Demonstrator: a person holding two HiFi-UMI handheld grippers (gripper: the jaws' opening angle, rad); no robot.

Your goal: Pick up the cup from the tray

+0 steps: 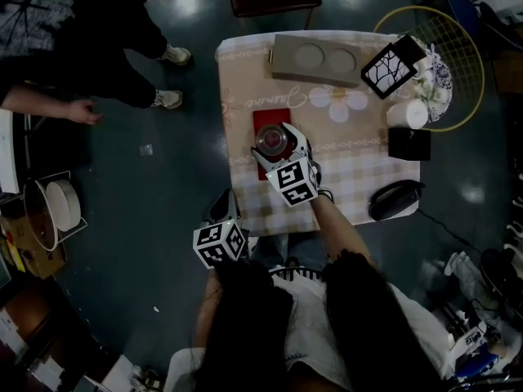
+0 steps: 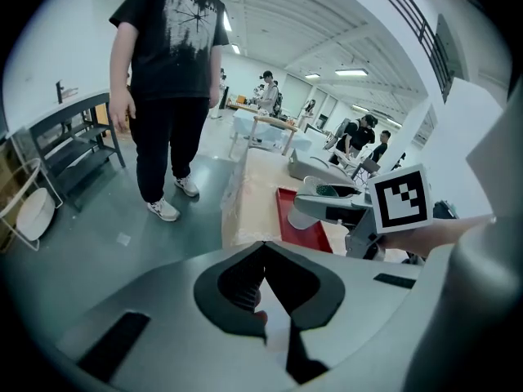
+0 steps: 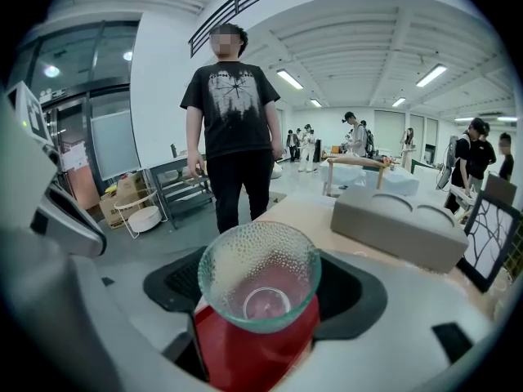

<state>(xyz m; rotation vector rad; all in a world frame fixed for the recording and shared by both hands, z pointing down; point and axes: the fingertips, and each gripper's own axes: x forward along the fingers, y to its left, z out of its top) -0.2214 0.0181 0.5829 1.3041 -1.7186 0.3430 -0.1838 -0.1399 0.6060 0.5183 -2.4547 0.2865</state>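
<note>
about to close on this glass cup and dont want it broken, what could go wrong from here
The glass cup flares from a narrow base, so the jaws of the right gripper, standing either side of it, might squeeze it upward and lose it. It is glass: a hard or off-centre close could crack it or tip it onto the red tray.

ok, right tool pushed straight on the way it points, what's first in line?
The glass cup on the red tray, probably at once: it already stands between the right tool's open jaws.
</note>
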